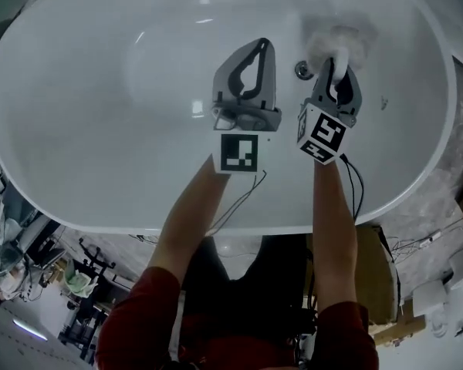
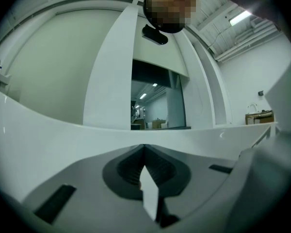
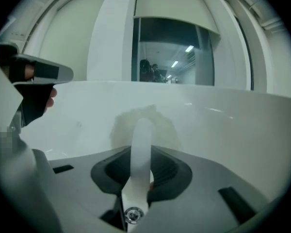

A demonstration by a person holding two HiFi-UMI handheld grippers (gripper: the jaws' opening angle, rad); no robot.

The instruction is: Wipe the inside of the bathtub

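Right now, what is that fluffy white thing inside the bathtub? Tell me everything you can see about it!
It is a duster: a round, soft, fuzzy white puff on a smooth white handle that looks like plastic. The right gripper is shut on the handle. The puff rests against the inner wall of the white bathtub, just beside a small metal fitting. It looks blurred, so finer detail is hard to tell.
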